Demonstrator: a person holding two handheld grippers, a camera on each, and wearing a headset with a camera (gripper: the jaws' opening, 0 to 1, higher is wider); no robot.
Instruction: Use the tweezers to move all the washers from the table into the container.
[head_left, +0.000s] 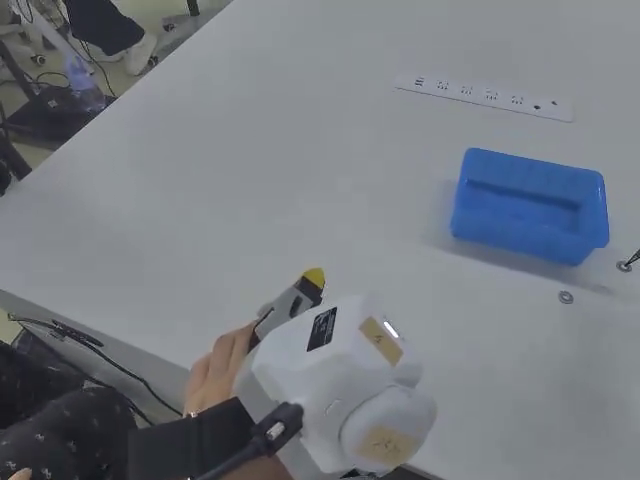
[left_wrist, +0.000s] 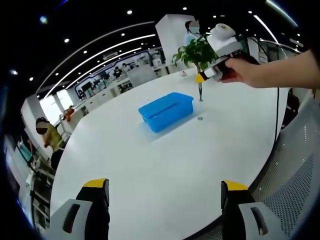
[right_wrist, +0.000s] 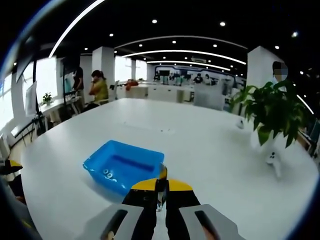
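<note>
1. Blue container (head_left: 530, 205) sitting open side up on the white table (head_left: 250, 180); at least 2 washers (right_wrist: 106, 173) lying inside it, toward its left corner as seen in the right gripper view
2. Right gripper (right_wrist: 161, 186) pressed together on the tweezers (right_wrist: 160, 196), pinched between the yellow-tipped jaws, hanging over the table just on the near side of the container
3. In the left gripper view, right gripper carried by the right hand (left_wrist: 245, 72) above the table past the container's right end, tweezers pointing down, tip at or very close to the tabletop; actual contact impossible to tell
4. Loose washer (left_wrist: 200, 118) flat on the table just beside the container's right end, near the tweezers' tip but apart from it
5. In the head view, second washer (head_left: 625, 266) also on the table, off the container's near right corner, at the frame edge
6. Left gripper (left_wrist: 165, 187) spread wide with nothing between its jaws, well apart from the container on its near side; in the head view, held by the left hand (head_left: 225, 365) low and left of the container, close to the table edge
7. White power strip (head_left: 485, 97) lying on the table beyond the container's far side
8. Potted plant (right_wrist: 272, 112) standing on the table behind and to the right of the container in the right gripper view
</note>
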